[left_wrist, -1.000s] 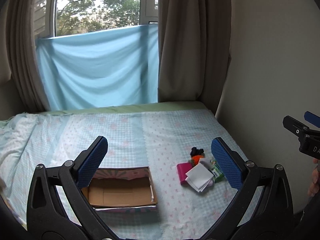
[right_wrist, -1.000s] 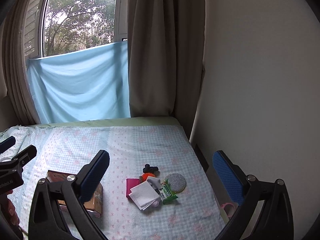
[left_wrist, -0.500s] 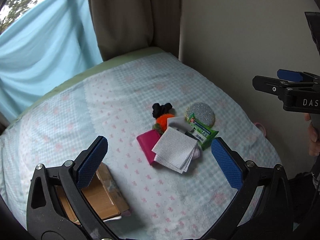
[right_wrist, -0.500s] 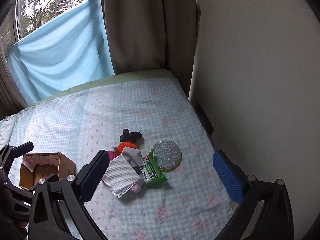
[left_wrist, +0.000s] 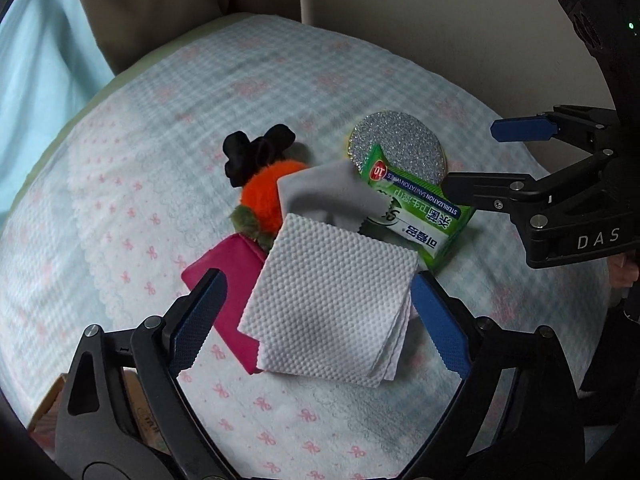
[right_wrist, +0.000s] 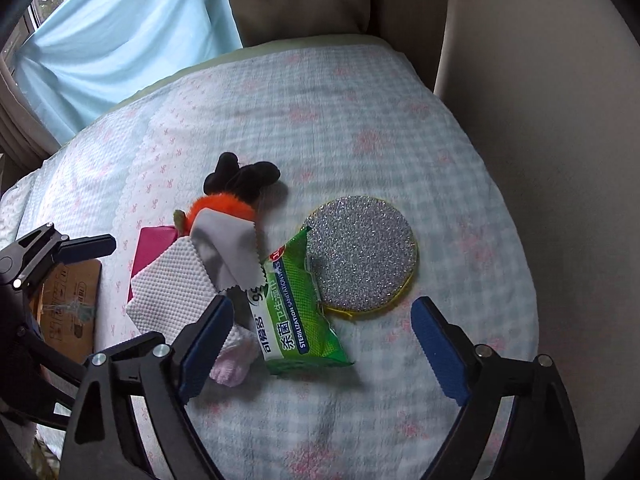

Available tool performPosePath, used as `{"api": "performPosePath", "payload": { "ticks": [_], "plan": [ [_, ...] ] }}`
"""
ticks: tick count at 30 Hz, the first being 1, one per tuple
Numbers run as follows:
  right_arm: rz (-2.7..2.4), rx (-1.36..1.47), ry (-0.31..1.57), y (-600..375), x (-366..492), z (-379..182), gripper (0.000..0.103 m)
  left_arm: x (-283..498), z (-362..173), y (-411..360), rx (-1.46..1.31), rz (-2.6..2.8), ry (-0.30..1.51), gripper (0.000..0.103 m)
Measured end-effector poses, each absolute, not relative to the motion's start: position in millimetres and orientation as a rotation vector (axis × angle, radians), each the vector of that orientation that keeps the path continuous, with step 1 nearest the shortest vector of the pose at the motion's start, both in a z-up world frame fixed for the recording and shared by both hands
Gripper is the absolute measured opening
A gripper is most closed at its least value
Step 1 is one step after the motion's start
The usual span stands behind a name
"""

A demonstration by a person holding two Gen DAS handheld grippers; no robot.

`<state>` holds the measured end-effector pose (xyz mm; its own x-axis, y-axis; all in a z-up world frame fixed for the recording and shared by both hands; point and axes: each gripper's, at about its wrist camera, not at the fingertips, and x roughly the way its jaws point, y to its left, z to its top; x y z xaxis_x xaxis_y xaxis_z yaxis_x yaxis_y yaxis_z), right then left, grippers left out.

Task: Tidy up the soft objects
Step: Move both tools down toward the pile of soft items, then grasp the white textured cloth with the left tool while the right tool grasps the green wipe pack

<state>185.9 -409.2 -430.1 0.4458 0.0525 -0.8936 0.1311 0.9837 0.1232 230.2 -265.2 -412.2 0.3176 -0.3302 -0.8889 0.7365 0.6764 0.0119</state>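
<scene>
On the checked bed (left_wrist: 168, 128) lie one dimpled white paper napkin (left_wrist: 332, 300) and one glittery round scourer (right_wrist: 362, 256); both claws, left claw (left_wrist: 316, 320) and right claw (right_wrist: 322, 350), are closing, empty.

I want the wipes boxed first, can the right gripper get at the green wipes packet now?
Probably yes: the right gripper, its jaws closing, sits just above the green wipes packet; only the grey cloth overlaps its far corner.

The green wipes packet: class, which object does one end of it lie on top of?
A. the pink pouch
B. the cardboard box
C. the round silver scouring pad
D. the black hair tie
C: in the right wrist view one end of the green wipes packet overlaps the edge of the round silver scouring pad, while it lies apart from the other three.
</scene>
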Motion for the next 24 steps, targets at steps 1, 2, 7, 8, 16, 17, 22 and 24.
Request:
{"api": "performPosePath", "payload": {
  "ticks": [1,2,7,8,16,17,22,24],
  "plan": [
    [-0.035,0.188,1.118,-409.3,188.4,-437.2,0.088,233.6,-420.9,-268.1,0.468,-0.743,1.032,0.091],
    [-0.02,0.193,1.125,-409.0,190.6,-443.8,0.088,236.3,-428.8,-270.9,0.474,-0.75,1.038,0.091],
    [0.05,0.22,1.16,-407.3,201.4,-469.0,0.075,246.2,-459.7,-281.8,0.509,-0.777,1.07,0.079],
    [0.063,0.229,1.174,-406.7,203.3,-473.3,0.07,245.6,-462.7,-283.3,0.513,-0.781,1.075,0.076],
    [0.119,0.276,1.191,-399.6,207.9,-483.5,0.047,242.1,-472.5,-288.1,0.548,-0.78,1.087,0.036],
    [0.116,0.277,1.19,-400.1,208.2,-483.0,0.046,241.5,-472.7,-288.2,0.554,-0.775,1.093,0.032],
    [0.108,0.283,1.191,-400.8,206.0,-480.4,0.038,236.7,-467.4,-285.4,0.564,-0.737,1.082,0.015],
    [0.104,0.282,1.19,-400.4,205.1,-479.2,0.036,235.9,-464.1,-282.2,0.551,-0.727,1.075,0.014]
  ]
}}
